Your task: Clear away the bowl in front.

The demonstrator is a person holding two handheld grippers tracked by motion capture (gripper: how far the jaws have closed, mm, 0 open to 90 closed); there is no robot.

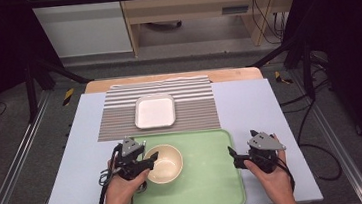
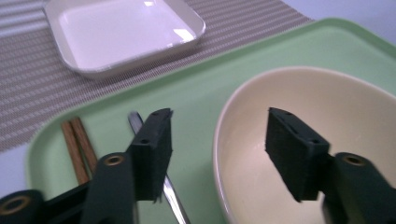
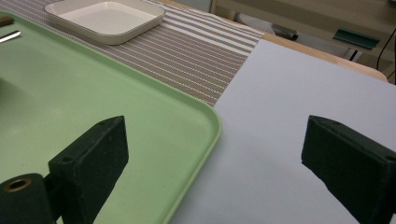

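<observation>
Left gripper [image 1: 150, 158] parted astride the near-left rim of the cream bowl [image 1: 166, 162] on the green tray [image 1: 212, 184], grasping step likely in hand, next calling for pinching that rim before lifting toward the far white dish [image 1: 155, 110]; right gripper [image 1: 232, 156] released, straddling the tray's right edge.

Green tray [image 1: 211, 179], cream bowl [image 1: 167, 163] (striped mat [image 1: 120, 118]).

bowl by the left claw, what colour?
Cream, plain inside and out; the bowl shows best in the left gripper view.
</observation>
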